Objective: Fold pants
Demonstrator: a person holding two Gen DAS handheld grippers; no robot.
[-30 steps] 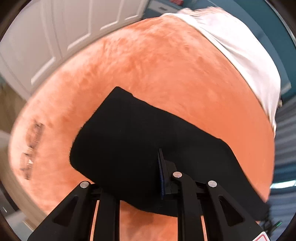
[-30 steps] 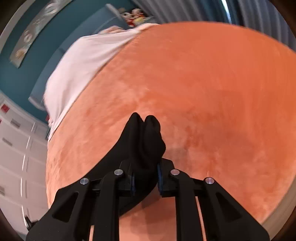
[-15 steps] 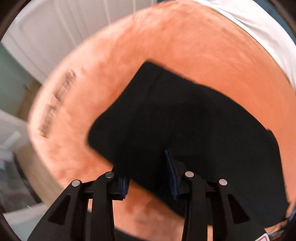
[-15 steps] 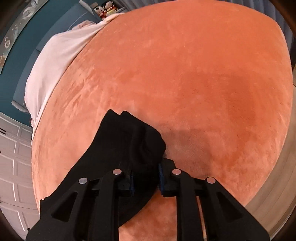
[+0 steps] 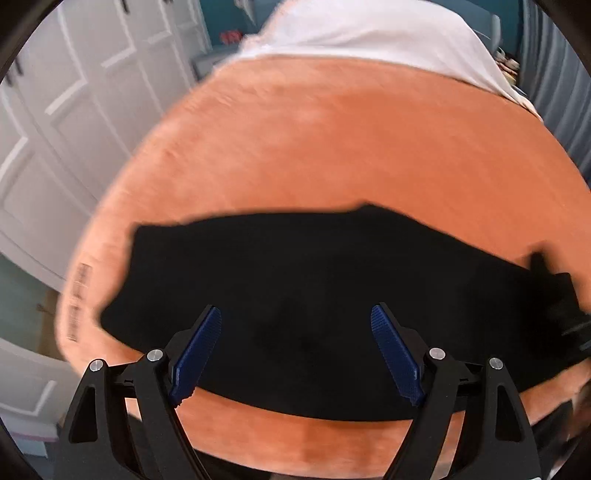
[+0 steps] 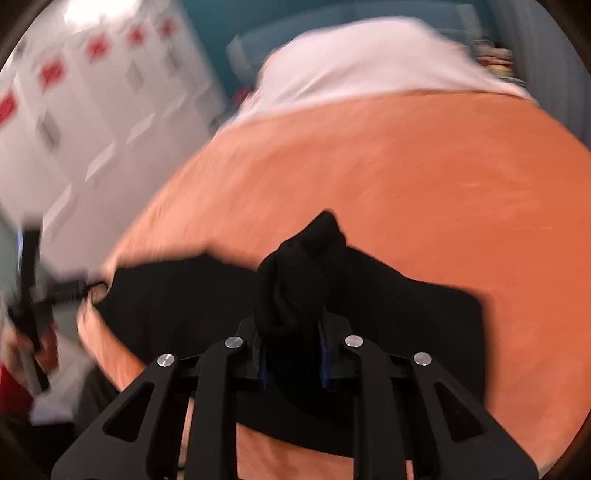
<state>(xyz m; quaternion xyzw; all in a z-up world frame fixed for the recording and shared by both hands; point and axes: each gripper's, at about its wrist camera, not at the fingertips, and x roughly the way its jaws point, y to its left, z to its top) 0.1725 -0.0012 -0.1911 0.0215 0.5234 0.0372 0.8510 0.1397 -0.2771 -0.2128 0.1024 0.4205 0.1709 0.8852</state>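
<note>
Black pants [image 5: 314,295] lie across the near part of an orange blanket [image 5: 351,147] that covers a bed, stretched as a wide band from one side of the left wrist view to the other. As far as these views show, the job looks partly done: the cloth already reads as a compact, layered strip rather than two spread legs, though the blur and the flat black colour hide any seams or fold lines, so how many folds are in cannot be told.

One end is bunched and lifted (a thick wad standing up out of the pads). That is the work of the right gripper [image 6: 293,363], whose jaws are clamped together on the wad of pants, the rest of the cloth trailing down and away to the blanket on both sides of it. The left gripper [image 5: 295,350] hangs over the middle of the band with its jaws spread wide apart, blue pads [image 5: 197,350] showing and nothing between them.

What seems left is to carry the held end over and lay it on the flat part, then smooth the stack.

In look the pants are soft and matte, with an uneven far edge and a blunt corner toward the white closet doors [image 5: 74,129]. A white sheet [image 5: 369,33] covers the far end of the bed.
</note>
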